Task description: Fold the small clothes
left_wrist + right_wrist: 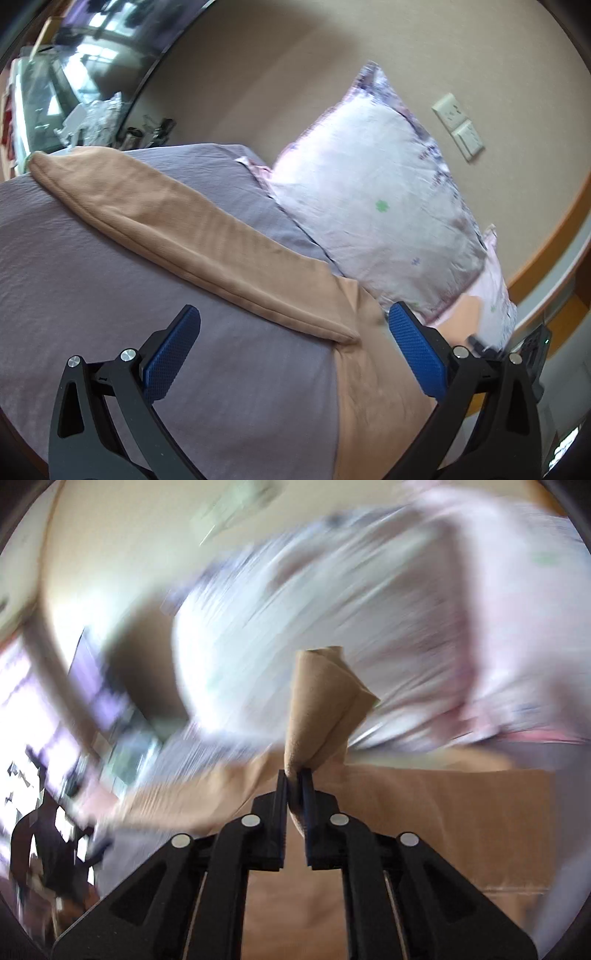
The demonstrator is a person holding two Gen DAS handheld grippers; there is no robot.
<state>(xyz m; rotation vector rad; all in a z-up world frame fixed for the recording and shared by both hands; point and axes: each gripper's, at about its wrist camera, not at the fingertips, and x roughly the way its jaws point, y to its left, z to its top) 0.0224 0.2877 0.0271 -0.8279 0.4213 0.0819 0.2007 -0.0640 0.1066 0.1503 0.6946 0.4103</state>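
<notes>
Left tongs (293, 330) gape wide above the bed (92, 295), nothing between them. The tan garment (177, 225) stretches across the lilac sheet from ten o'clock toward five, with the pillow (373, 206) at two o'clock. Right tongs (294, 773) are clamped tight on a bunched tan fold, background heavily blurred.

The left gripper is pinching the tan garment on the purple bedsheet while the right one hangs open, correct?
Reversed. The left wrist view shows the left gripper open above the tan garment on the purple bedsheet; the right wrist view shows the right gripper pinching it.
</notes>
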